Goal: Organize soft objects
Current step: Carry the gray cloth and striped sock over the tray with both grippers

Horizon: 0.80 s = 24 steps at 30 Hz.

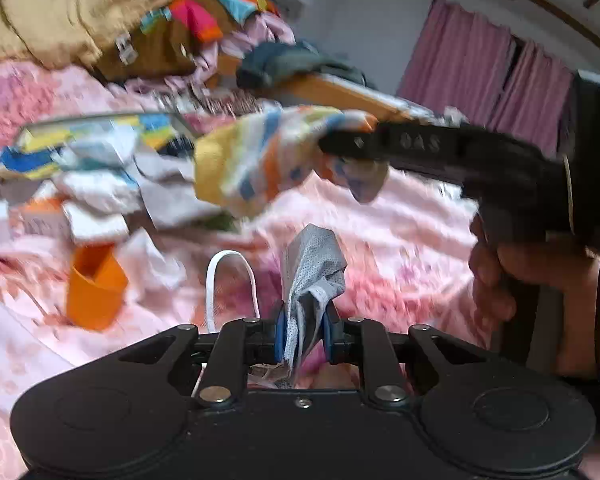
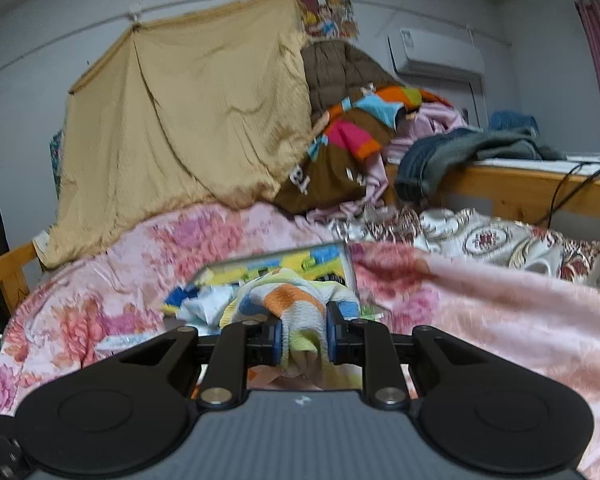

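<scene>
Two close wrist views, shared bedspread (image 1: 400,216)

free: pink bedspread (image 1: 400,216) ahead | blocked: orange cup (image 1: 96,286), clothes pile (image 1: 100,184) left

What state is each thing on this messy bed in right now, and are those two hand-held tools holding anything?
Left tool: shut on the grey dotted cloth.
Grey dotted cloth: pinched, sticking up crumpled between the pads.
Right tool: shut on the colourful patterned cloth.
Colourful patterned cloth: lifted clear of the bed, hanging bunched.
Orange cup: lying tipped on the pink bedspread.
Small white cloths: loose, piled unfolded.
</scene>
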Available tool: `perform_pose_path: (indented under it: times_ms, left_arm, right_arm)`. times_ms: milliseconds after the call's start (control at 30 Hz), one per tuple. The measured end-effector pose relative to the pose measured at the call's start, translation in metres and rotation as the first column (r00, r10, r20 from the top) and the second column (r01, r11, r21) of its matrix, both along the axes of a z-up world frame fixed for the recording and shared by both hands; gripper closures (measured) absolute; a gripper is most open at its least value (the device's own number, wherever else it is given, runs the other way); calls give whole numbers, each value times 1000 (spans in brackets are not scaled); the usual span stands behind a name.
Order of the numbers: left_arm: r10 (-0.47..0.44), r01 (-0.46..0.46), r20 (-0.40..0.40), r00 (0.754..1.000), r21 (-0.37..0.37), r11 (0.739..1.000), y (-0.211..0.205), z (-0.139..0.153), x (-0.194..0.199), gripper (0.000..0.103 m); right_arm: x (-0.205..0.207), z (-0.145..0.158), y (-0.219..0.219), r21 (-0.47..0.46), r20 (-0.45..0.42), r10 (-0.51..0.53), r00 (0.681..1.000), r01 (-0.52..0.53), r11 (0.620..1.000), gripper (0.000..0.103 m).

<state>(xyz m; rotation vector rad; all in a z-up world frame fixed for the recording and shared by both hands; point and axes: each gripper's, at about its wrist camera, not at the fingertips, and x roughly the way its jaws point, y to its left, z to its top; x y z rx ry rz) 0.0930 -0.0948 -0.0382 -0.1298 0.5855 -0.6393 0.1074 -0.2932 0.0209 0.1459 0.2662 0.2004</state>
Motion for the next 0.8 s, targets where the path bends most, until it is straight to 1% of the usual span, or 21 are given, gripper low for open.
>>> perform_pose_path:
  times_ms: [67, 167, 200, 300, 367, 533, 800]
  left_arm:
    - [28, -27, 28, 999, -31, 999, 6, 6, -2, 84]
    - [73, -70, 36, 997, -81, 994, 17, 14, 1, 84]
    - [92, -88, 40, 995, -86, 992, 21, 16, 2, 84]
    - [148, -143, 70, 986, -74, 987, 27, 24, 4, 83]
    - [170, -165, 68, 983, -77, 983, 31, 29, 9, 83]
    - [185, -180, 61, 981, -88, 980, 38, 39, 28, 83]
    - [207, -198, 115, 971, -89, 976, 47, 62, 67, 83]
  right_arm:
    - [-1, 1, -1, 7, 12, -4, 1000, 4, 1000, 80]
    - [-1, 2, -2, 17, 16, -6, 1000, 5, 1000, 80]
    - [0, 1, -2, 17, 13, -1, 1000, 1, 1000, 80]
    - [0, 2, 1, 7, 14, 11, 1000, -11, 1000, 80]
    - [-1, 2, 3, -1, 26, 21, 999, -21, 1000, 80]
    - [4, 3, 7, 3, 39, 37, 999, -37, 999, 80]
    - [27, 2, 11, 26, 25, 57, 998, -58, 998, 80]
